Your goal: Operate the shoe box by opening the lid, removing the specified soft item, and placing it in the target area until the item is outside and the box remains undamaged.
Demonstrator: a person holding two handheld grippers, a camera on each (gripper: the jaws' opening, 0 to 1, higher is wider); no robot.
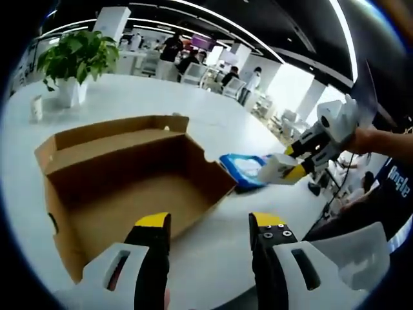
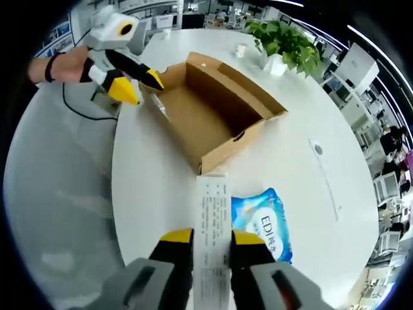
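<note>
With my right gripper (image 2: pixel 211 240) clamping its fingers on the white end flap of the blue wipes pack (image 2: pixel 263 221), just right of the open shoe box (image 2: pixel 222 152), I should lower it flat onto the table (image 2: pixel 148 194), left gripper (image 1: pixel 210 223) open.

Open-plan office: white table (image 1: pixel 213 255), potted plant (image 1: pixel 76 61), dark ceiling with strip lights (image 1: pixel 213 14).

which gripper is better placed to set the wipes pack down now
Right. The right gripper is shut on the blue wipes pack, already outside the open box; the left gripper is open and empty.
</note>
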